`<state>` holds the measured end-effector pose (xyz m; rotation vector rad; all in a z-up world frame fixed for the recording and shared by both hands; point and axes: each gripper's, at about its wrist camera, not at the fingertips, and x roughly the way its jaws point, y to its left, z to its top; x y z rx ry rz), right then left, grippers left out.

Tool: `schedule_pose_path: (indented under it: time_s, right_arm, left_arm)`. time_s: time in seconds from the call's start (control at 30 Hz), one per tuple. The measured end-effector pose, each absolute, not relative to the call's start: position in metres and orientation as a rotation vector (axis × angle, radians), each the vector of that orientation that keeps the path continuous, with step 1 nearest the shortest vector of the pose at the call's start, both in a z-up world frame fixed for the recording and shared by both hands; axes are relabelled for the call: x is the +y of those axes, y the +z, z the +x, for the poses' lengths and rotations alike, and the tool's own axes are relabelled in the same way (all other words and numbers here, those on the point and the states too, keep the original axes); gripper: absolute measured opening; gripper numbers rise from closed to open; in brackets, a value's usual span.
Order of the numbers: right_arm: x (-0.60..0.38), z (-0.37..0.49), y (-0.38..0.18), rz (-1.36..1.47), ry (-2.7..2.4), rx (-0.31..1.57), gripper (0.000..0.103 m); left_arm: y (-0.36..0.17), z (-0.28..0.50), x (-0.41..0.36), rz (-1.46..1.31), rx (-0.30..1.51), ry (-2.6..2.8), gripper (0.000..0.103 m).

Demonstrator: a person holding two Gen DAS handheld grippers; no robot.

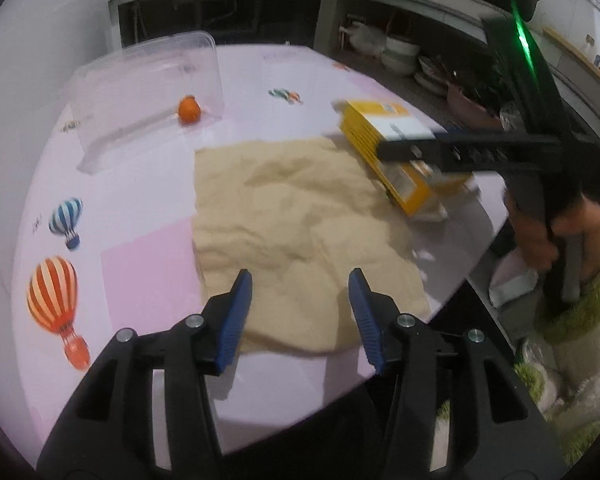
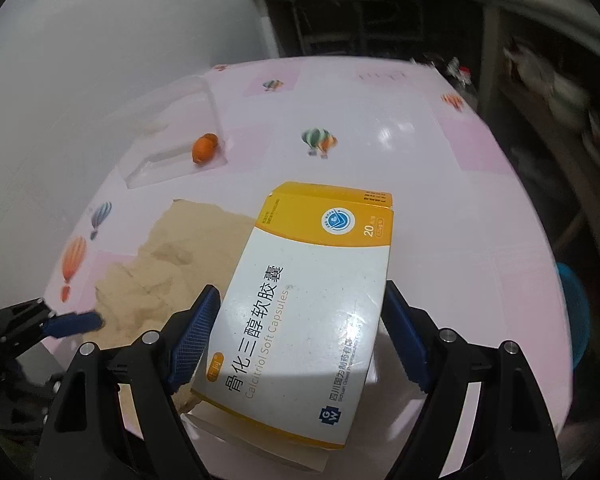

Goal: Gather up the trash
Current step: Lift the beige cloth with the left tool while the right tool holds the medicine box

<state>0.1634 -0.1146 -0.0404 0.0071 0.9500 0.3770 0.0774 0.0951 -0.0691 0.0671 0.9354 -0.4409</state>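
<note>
Right gripper (image 2: 300, 328) straddles the medicine box (image 2: 308, 300) — blue pads on both long sides. Left pad (image 2: 194, 340) looks flush to the box edge, right pad (image 2: 404, 344) right at the other edge, so clamped on it as far as the right wrist view shows. Box is yellow and white, printed "Calcitriol Soft Capsules", its near end past the fingertips toward the camera and its far yellow end poking out ahead. In the left wrist view the same medicine box (image 1: 396, 148) sits tilted at the right edge of the crumpled brown paper (image 1: 300, 216), with the right gripper (image 1: 460, 150) crossing over it; whether the box is lifted or resting on the table can't be told.

Left gripper (image 1: 300, 308) is spread wide, nothing between the pads, hovering over the near part of the brown paper. Its blue fingertip also shows at the left edge of the right wrist view (image 2: 76, 322), blurred.

Farther back on the pink table (image 1: 148, 264) with balloon prints — a clear plastic container (image 1: 148, 92), tipped on its side, with a small orange fruit (image 1: 189, 110) at its open mouth. The container's edges are hard to trace. The shelves behind are dark and blurred, and the right side is cut off by the fisheye rim.
</note>
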Motion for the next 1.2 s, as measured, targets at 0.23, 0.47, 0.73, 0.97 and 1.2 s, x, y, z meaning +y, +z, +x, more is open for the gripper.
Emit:
schedule_pose_path:
  time_s: [0.23, 0.47, 0.73, 0.97, 1.2]
  right_arm:
    - [-0.089, 0.205, -0.051, -0.186, 0.405, 1.009, 0.074]
    - [-0.078, 0.199, -0.049, -0.252, 0.477, 1.039, 0.074]
    - [-0.079, 0.186, -0.054, -0.188, 0.563, 1.075, 0.074]
    - [-0.082, 0.182, -0.055, -0.145, 0.592, 1.081, 0.074]
    - [-0.096, 0.178, -0.054, -0.099, 0.597, 1.069, 0.074]
  left_arm:
    - [-0.080, 0.069, 0.083, 0.188, 0.942, -0.405, 0.016]
    - [-0.070, 0.083, 0.084, 0.146, 0.883, -0.415, 0.003]
    - [-0.053, 0.111, 0.080, 0.059, 0.800, -0.443, 0.003]
    - [-0.063, 0.148, 0.071, 0.011, 0.839, -0.462, 0.006]
    - [-0.079, 0.161, 0.057, 0.061, 0.919, -0.446, 0.038]
